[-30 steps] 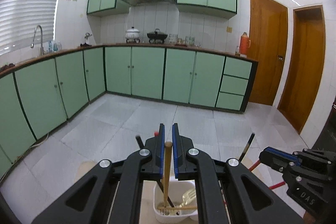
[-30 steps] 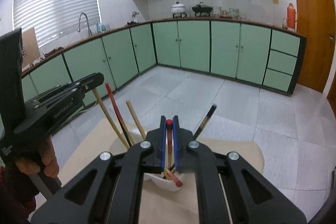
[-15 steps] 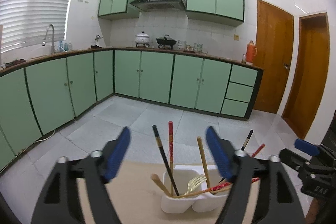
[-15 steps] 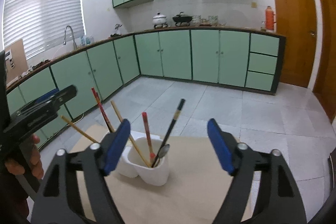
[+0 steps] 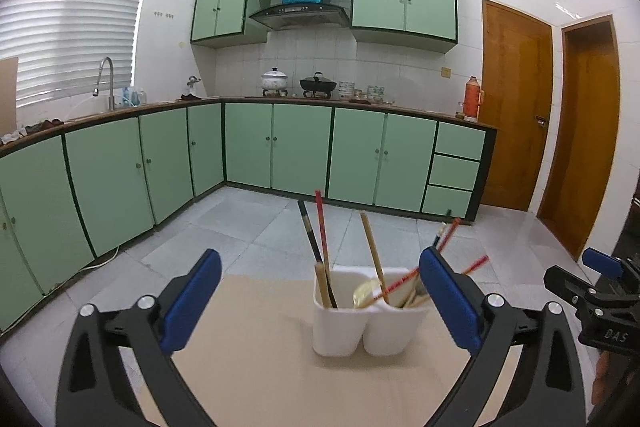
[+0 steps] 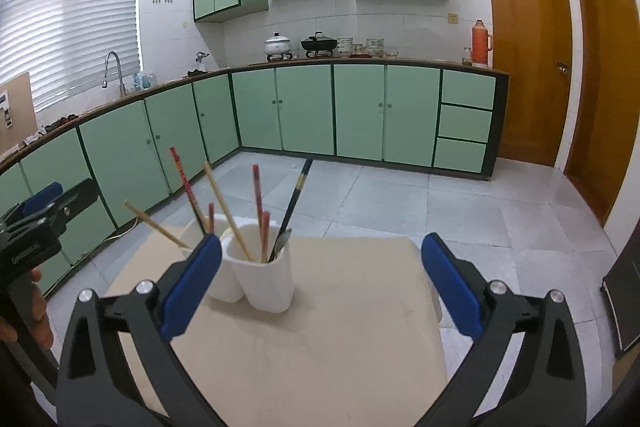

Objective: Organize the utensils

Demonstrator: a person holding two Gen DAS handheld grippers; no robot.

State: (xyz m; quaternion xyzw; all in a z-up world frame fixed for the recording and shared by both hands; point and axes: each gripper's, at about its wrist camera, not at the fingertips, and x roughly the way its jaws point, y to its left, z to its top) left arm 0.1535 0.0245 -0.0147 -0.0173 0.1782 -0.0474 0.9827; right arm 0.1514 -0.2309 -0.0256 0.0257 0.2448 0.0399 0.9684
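A white two-compartment utensil holder point(image 5: 362, 323) stands on a beige table point(image 5: 260, 367). It holds red, black and wooden chopsticks point(image 5: 322, 231) and a gold spoon point(image 5: 366, 293). My left gripper point(image 5: 320, 301) is open and empty, back from the holder. The holder also shows in the right wrist view point(image 6: 260, 277), left of centre, with chopsticks point(image 6: 258, 211) leaning out. My right gripper point(image 6: 320, 289) is open and empty, back from the holder. Each gripper shows at the edge of the other's view: the right gripper point(image 5: 600, 291) and the left gripper point(image 6: 36, 231).
The table's far edge point(image 6: 360, 239) drops to a tiled kitchen floor. Green cabinets point(image 5: 280, 147) line the far walls. Two wooden doors point(image 5: 516, 107) stand at the right. A dark object point(image 6: 624, 299) sits by the table's right side.
Both grippers were shut on chopsticks over the holder one second ago. They opened, left the chopsticks in the holder, and have pulled back from it.
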